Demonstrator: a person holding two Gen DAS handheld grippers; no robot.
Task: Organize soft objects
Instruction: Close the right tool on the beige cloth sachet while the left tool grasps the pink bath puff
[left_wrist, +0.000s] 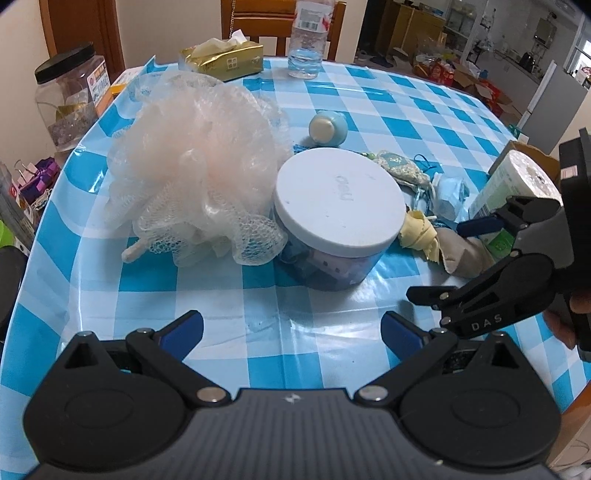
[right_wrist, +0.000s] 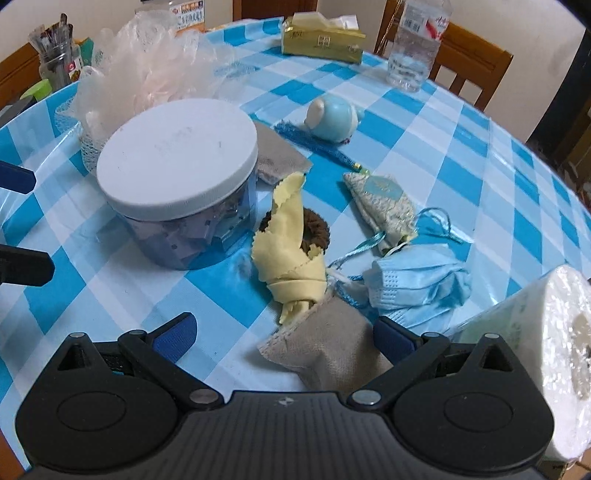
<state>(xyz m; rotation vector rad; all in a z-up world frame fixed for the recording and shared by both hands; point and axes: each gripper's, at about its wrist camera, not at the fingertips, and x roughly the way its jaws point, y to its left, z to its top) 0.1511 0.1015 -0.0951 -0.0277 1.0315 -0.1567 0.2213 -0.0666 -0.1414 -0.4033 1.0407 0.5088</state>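
Note:
A pale pink mesh bath pouf (left_wrist: 192, 173) lies on the checked table beside a clear jar with a white lid (left_wrist: 338, 199). The jar (right_wrist: 177, 162) also shows in the right wrist view. Near it lie a yellow cloth (right_wrist: 291, 243) over a brown hair tie (right_wrist: 317, 229), a grey cloth (right_wrist: 332, 343), a blue face mask (right_wrist: 417, 280), a patterned sachet (right_wrist: 380, 203) and a light blue squishy toy (right_wrist: 332, 116). My left gripper (left_wrist: 291, 332) is open and empty above bare table. My right gripper (right_wrist: 284, 336) is open, with the grey cloth lying between its fingers.
A paper roll in plastic wrap (right_wrist: 554, 354) stands at the right. A yellow tissue pack (left_wrist: 225, 59), a water bottle (left_wrist: 308, 40) and a plastic jar with a black lid (left_wrist: 70, 99) sit along the far edge. Wooden chairs stand behind.

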